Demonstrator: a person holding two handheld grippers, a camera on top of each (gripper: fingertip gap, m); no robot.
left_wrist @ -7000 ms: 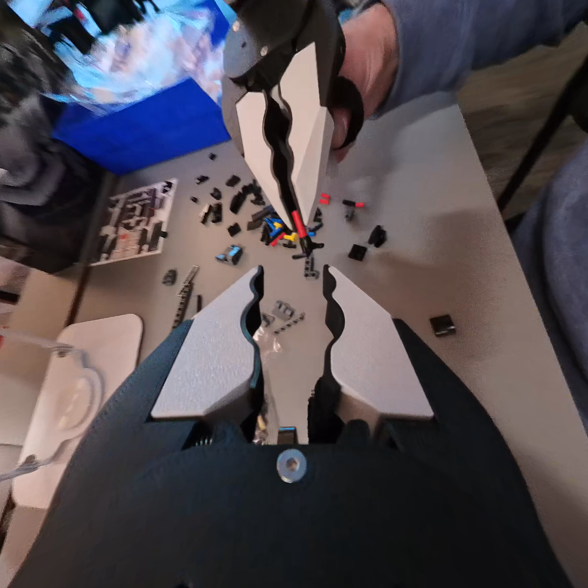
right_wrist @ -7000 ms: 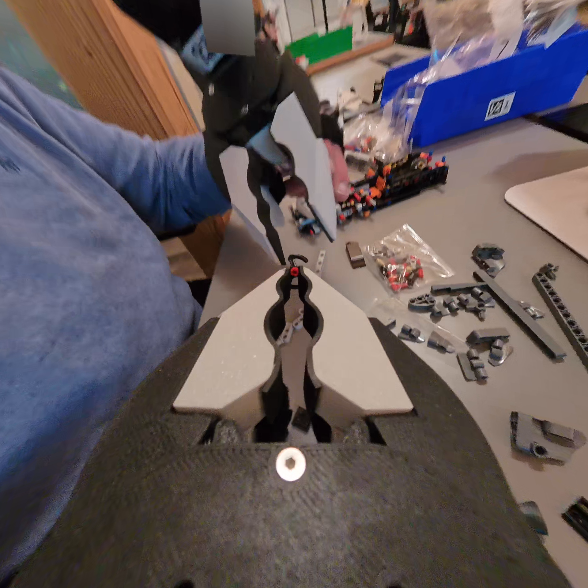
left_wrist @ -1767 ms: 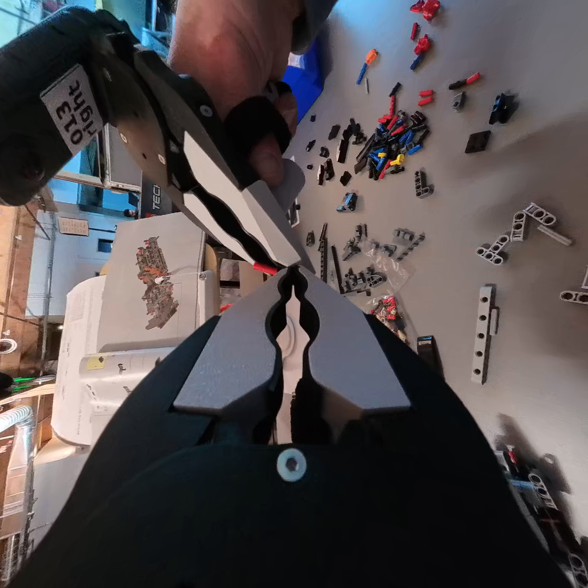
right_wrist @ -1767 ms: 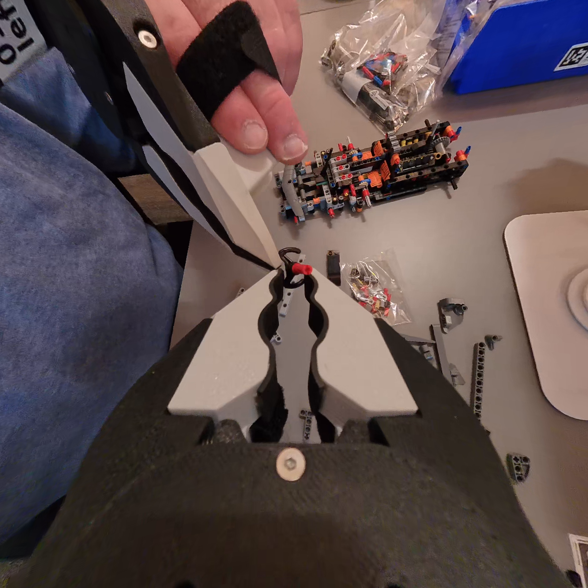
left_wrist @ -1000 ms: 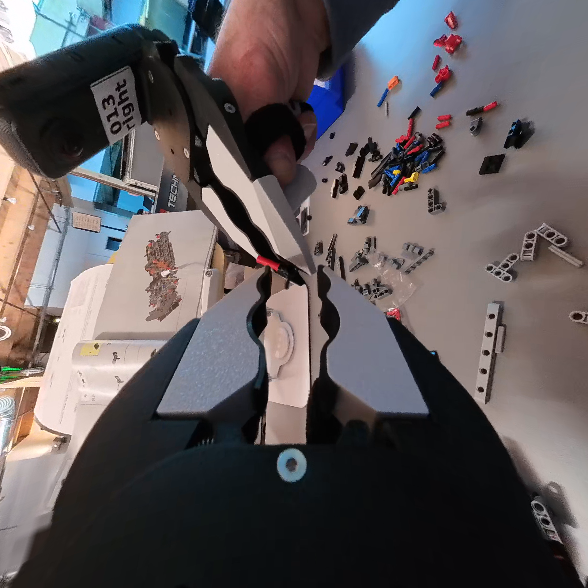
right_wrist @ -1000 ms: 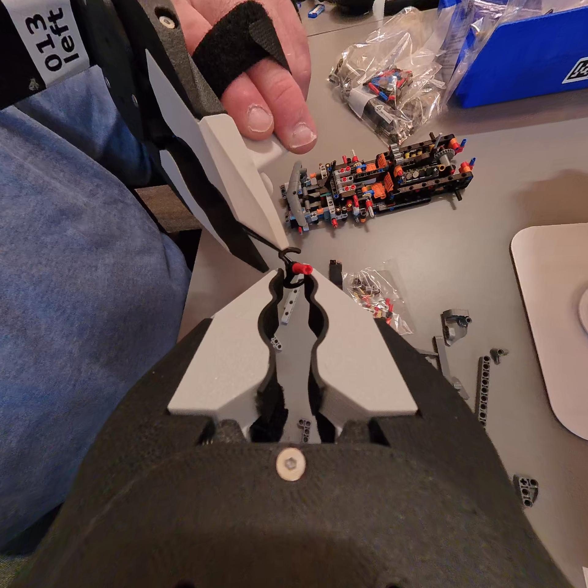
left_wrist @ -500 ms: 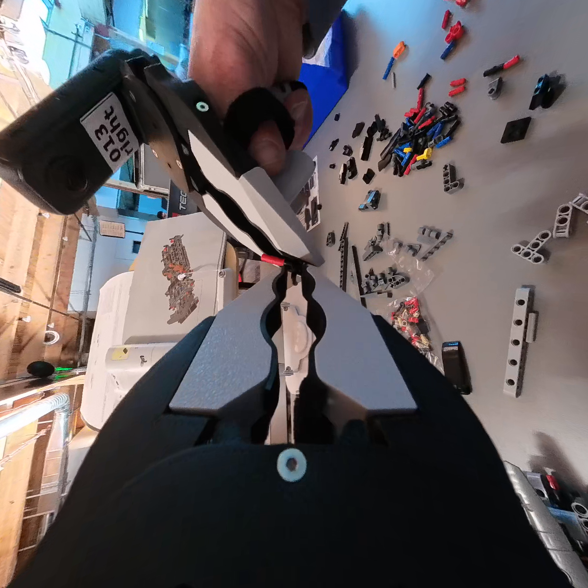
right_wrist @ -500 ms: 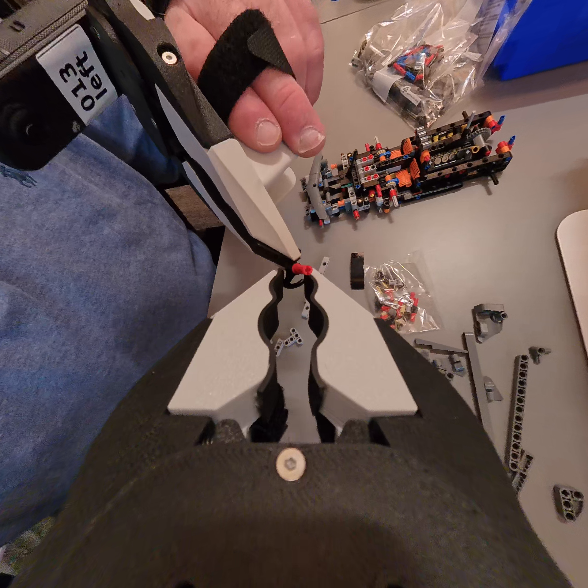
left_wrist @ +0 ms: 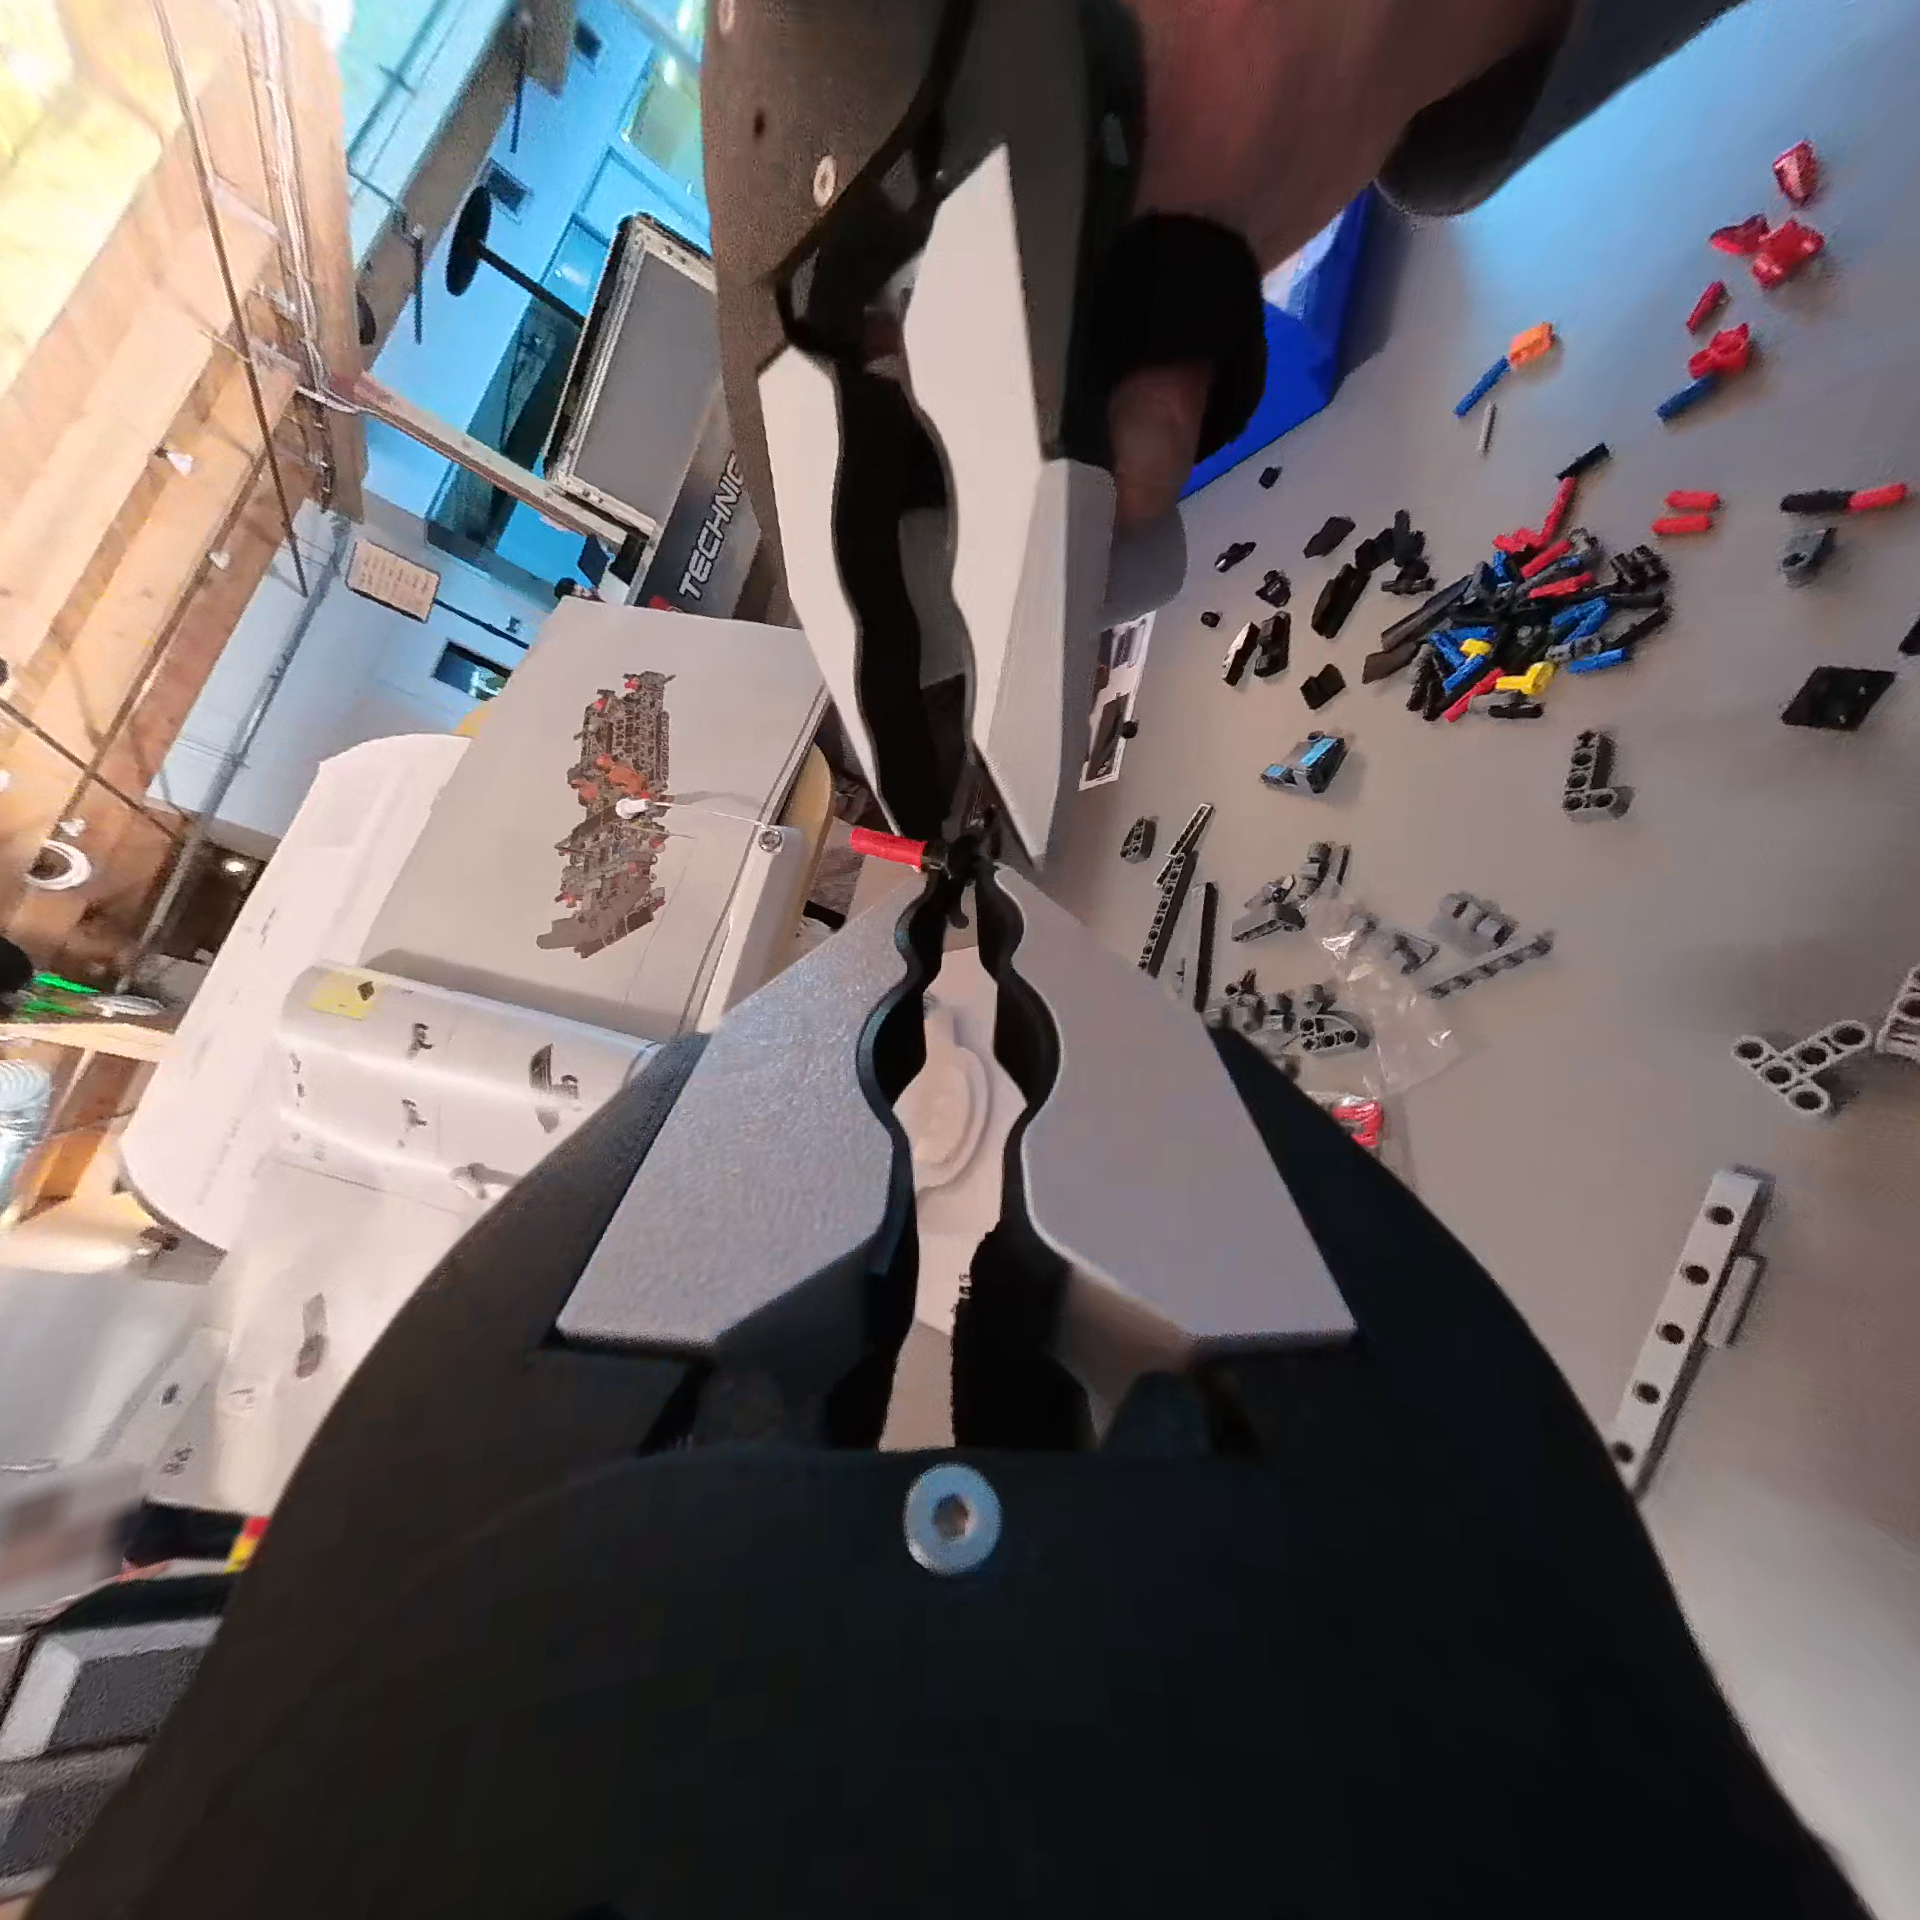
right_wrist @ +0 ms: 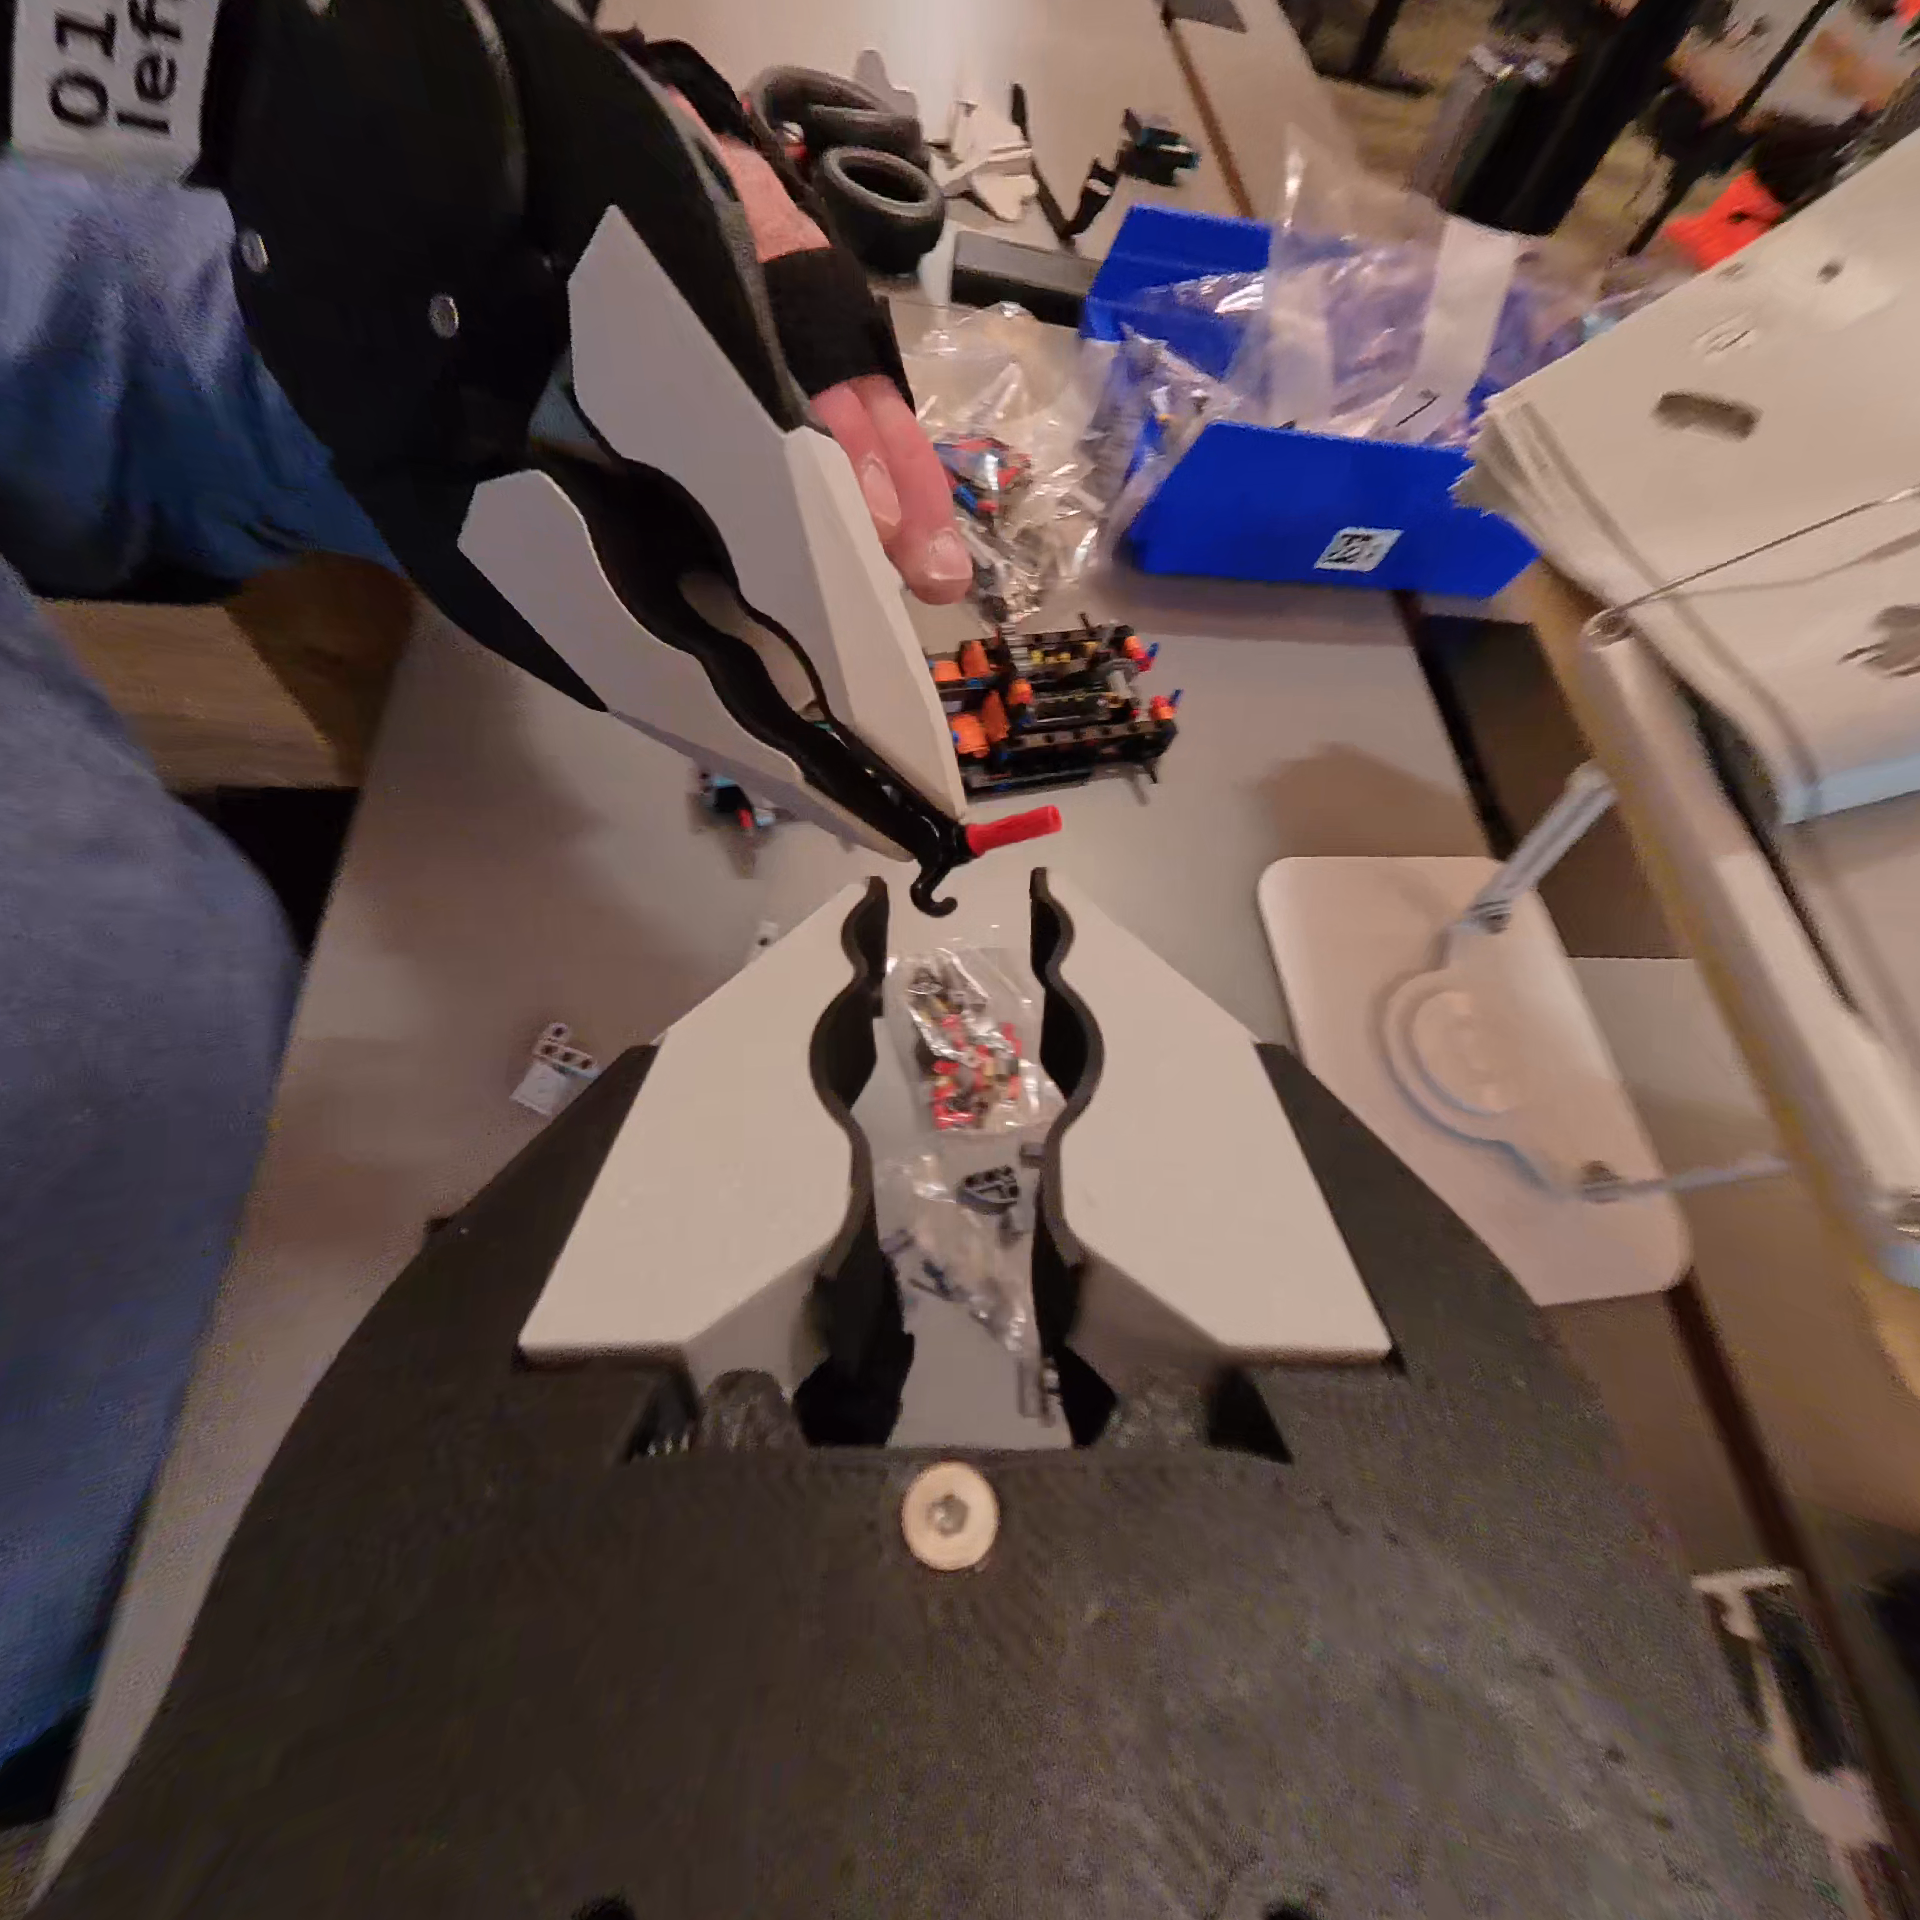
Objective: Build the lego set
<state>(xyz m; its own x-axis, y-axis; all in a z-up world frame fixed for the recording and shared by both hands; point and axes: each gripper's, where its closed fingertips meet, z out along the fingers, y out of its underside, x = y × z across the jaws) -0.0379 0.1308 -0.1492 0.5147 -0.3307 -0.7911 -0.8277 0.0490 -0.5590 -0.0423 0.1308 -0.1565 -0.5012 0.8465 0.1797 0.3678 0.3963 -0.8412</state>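
One black hook piece with red pin fitted, now pinched only in the left claw above the desk; right claw, clamped on it half a second ago, stands parted and empty: handover judged complete.

Each camera rides behind its own fingers, close in. The left view, rolled sideways, faces along the desk; the right view looks down at it. Both share the red pin.
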